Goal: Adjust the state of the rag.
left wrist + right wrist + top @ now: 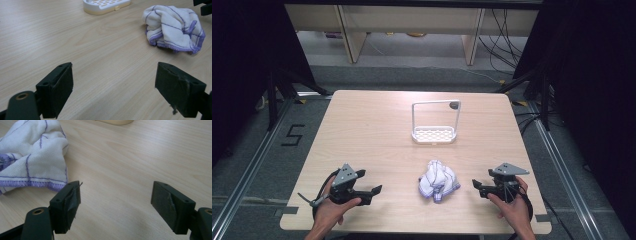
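Wooden table [362,130], crumpled cloth [439,180] between open grippers, white rack [435,122] behind

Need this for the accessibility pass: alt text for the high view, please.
A crumpled white cloth with purple stripes lies on a wooden table between two hand-held grippers, the left gripper and right gripper, both open and empty. Beyond the cloth stands a white rack with a tall handle frame.

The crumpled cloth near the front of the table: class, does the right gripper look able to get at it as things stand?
Probably yes. The right gripper has its jaws open with nothing between them, and they point toward the cloth. Bare table lies between the two, and the white rack stands farther back, out of the way.
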